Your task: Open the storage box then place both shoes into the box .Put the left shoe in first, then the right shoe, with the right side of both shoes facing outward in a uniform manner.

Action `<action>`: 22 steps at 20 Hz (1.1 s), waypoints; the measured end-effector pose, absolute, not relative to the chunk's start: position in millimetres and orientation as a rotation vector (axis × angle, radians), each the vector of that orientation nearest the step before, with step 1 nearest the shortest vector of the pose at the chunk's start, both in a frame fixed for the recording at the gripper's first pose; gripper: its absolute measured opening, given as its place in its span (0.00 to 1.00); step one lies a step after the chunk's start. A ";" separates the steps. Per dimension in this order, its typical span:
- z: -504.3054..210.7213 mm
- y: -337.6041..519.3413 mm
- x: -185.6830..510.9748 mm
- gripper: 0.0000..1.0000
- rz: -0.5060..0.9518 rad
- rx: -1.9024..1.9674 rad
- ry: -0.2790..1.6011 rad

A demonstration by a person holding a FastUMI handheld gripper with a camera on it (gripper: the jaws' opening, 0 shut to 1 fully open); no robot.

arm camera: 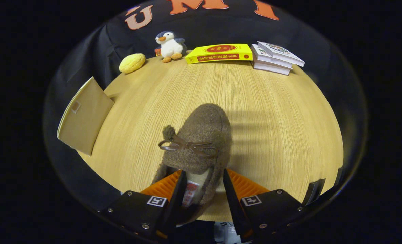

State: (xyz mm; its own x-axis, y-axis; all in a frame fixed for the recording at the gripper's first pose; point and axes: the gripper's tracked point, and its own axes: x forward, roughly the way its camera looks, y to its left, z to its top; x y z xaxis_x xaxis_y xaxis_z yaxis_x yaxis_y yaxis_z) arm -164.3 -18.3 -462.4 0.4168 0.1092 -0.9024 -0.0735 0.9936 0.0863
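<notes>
- Looking along our gripper (202, 181), we see its fingers set narrowly, one on each side of the heel end of a brown fuzzy shoe (197, 142).
- We cannot tell whether both fingers press on the shoe; the left one lies at or inside the opening, the right one just beside the outer wall.
- Between the fingers we see the shoe's pale lining with a small label; its toe points ahead of them, and a thin bow with a pompom crosses the top.
- The shoe appears to rest on the wooden counter (272, 112).
- Ahead of the fingers and off to the left, a tan flat panel (84, 117), perhaps the storage box or its lid, overhangs the counter edge.
- Far beyond the fingers, along the counter's back edge, we see a yellow round bun-like thing (132, 63), a plush penguin (169, 45), a yellow book (219, 53) and a stack of white books (276, 57).
</notes>
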 end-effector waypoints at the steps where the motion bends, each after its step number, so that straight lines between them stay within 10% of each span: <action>1: -463.2 -16.9 -162.7 0.64 0.108 0.059 1.133; 11: -468.2 -36.3 -131.8 0.07 -0.098 0.068 1.074; 22: -361.2 67.6 -87.7 0.05 0.028 0.125 1.000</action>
